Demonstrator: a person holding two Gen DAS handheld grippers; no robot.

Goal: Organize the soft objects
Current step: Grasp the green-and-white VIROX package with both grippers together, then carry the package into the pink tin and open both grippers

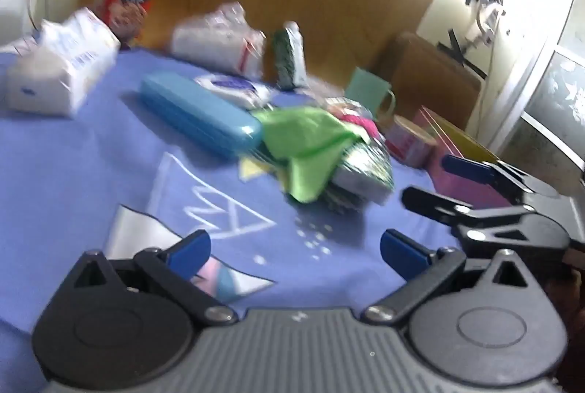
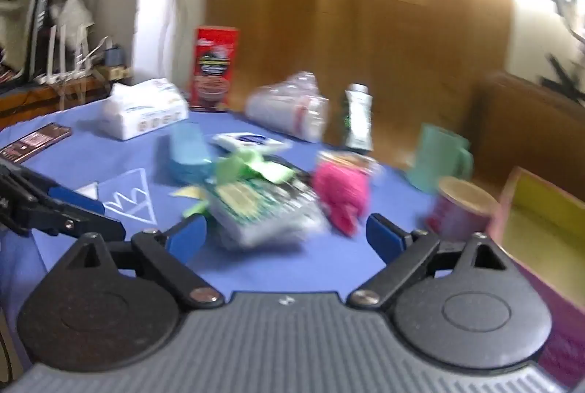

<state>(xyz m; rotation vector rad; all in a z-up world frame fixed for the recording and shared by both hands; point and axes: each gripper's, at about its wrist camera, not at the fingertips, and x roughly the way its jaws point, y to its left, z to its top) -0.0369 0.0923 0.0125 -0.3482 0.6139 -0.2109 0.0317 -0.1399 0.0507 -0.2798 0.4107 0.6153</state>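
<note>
Lying just beyond the spread right gripper (image 2: 287, 234) fingers, seemingly untouched: green cloth (image 2: 241, 169).

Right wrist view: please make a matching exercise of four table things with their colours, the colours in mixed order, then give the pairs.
Things:
1. mug
2. cereal box
3. fluffy object
4. long case

Colours:
A. pink
B. blue
C. mint green
D. red

Pairs: 1-C, 2-D, 3-A, 4-B
</note>
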